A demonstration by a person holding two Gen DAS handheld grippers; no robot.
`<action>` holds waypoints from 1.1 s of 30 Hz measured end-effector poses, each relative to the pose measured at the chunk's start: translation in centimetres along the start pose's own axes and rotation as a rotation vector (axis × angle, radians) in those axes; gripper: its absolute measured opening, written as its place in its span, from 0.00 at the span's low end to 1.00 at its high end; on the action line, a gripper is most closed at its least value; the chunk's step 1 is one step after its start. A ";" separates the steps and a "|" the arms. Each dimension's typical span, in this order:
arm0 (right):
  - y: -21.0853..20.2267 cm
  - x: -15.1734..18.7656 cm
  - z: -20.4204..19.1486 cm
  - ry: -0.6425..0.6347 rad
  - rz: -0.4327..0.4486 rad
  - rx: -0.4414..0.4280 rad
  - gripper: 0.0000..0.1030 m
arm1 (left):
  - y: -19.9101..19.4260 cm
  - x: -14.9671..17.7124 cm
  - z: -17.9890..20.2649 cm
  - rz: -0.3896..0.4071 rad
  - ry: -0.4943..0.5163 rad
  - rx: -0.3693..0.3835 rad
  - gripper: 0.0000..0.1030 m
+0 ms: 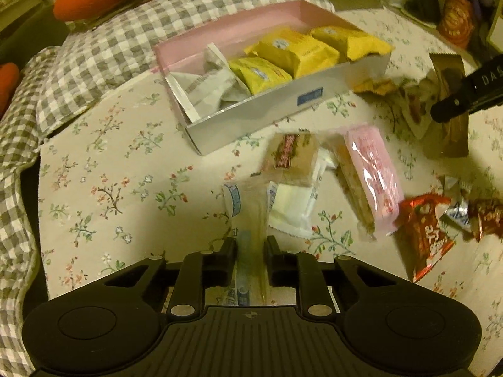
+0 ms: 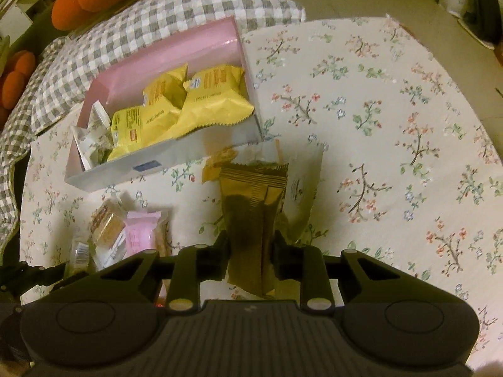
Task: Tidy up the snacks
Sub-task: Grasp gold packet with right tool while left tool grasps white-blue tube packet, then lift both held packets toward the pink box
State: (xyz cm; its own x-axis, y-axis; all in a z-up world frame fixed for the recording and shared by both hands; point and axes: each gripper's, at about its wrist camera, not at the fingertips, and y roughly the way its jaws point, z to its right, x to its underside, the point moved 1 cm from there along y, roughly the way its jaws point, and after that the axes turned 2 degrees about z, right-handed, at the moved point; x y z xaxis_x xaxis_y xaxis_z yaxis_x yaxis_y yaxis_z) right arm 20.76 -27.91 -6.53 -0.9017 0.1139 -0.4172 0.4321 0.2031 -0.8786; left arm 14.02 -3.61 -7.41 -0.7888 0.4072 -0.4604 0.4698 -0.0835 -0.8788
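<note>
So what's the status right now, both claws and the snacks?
Left gripper shut on a clear packet. Right gripper shut on a brown packet. Box open, part filled, yellow packets inside. Nothing in the way.

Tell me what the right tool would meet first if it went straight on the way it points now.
Probably the floral cloth just past the gold packet it grips, near the box corner. Depth is unclear, so the small orange wrapper there might come first.
</note>
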 end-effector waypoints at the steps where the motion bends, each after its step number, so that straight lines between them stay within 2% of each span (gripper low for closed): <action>1: -0.1 -0.1 0.1 0.000 0.006 0.002 0.23 | -0.1 -0.1 -0.2 0.003 -0.009 0.000 0.17; 14: -1.9 -1.4 1.4 0.039 0.083 0.002 0.23 | -1.4 -1.1 -3.0 0.057 -0.143 0.001 0.11; 21: -2.1 -1.3 0.9 0.021 0.100 -0.008 0.23 | -1.4 -1.1 -3.1 0.059 -0.151 -0.003 0.08; 29: -2.1 -1.3 0.5 0.001 0.094 -0.024 0.23 | -0.3 -0.8 -2.2 0.025 -0.089 -0.041 0.17; 33: -2.1 -1.3 0.4 -0.006 0.092 -0.031 0.23 | 0.2 -0.8 -2.3 0.011 -0.086 -0.051 0.25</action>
State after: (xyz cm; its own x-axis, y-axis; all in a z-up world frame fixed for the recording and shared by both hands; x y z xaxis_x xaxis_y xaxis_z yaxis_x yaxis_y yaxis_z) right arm 21.04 -28.91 -4.27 -0.8584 0.1274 -0.4969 0.5129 0.2218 -0.8293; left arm 15.68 -1.89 -6.93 -0.8137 0.3268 -0.4808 0.4962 -0.0405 -0.8673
